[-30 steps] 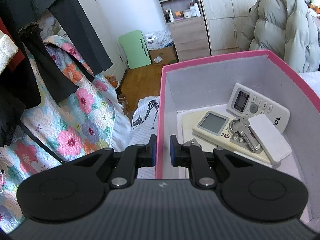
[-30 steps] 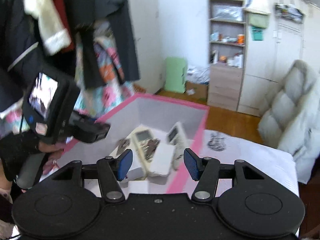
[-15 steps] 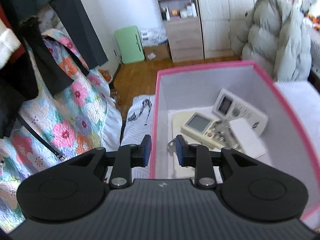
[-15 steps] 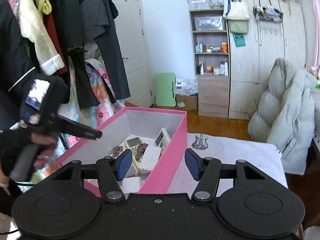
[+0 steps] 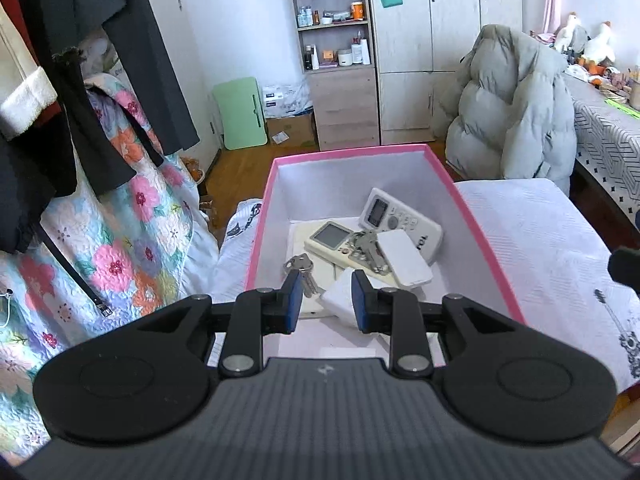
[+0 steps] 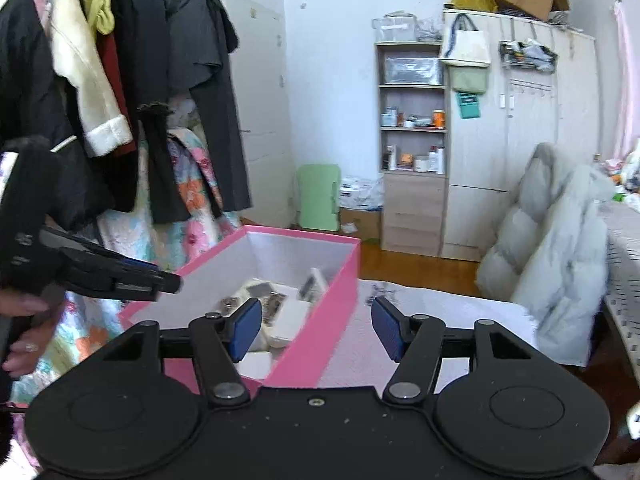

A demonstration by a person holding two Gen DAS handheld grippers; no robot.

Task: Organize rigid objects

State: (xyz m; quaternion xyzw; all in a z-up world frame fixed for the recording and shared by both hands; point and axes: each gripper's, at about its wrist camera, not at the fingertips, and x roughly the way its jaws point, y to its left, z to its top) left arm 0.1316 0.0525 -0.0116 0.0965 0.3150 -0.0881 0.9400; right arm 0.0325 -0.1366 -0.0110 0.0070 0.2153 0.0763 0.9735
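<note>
- Bedding [image 5: 532, 240] in white is seen spread under everything, a guitar print [image 5: 624, 332] being shown near its right edge.
- Pink box [image 5: 468, 216], white inside, is set on the bedding, its far end turned toward the wooden floor.
- Two remote controls are laid in the far half of the box: a white one [image 5: 404, 220] against the right wall and a cream one [image 5: 332, 240] beside it, nearer the left wall.
- White flat case [image 5: 404, 256] is rested partly on both remotes, touching them.
- White square block [image 5: 342, 300] is placed on the box floor toward the near end.
- Key bunch [image 5: 366, 246] is laid on the cream remote, and a second key set [image 5: 302, 266] is found near the left wall.
- Left gripper [image 5: 325, 300] is held above the near end of the box with a narrow gap between its blue pads; nothing is gripped.
- Right gripper [image 6: 316, 328] is held over the box's right wall, its jaws opening, with only that rim seen between them and no pad touching it.
</note>
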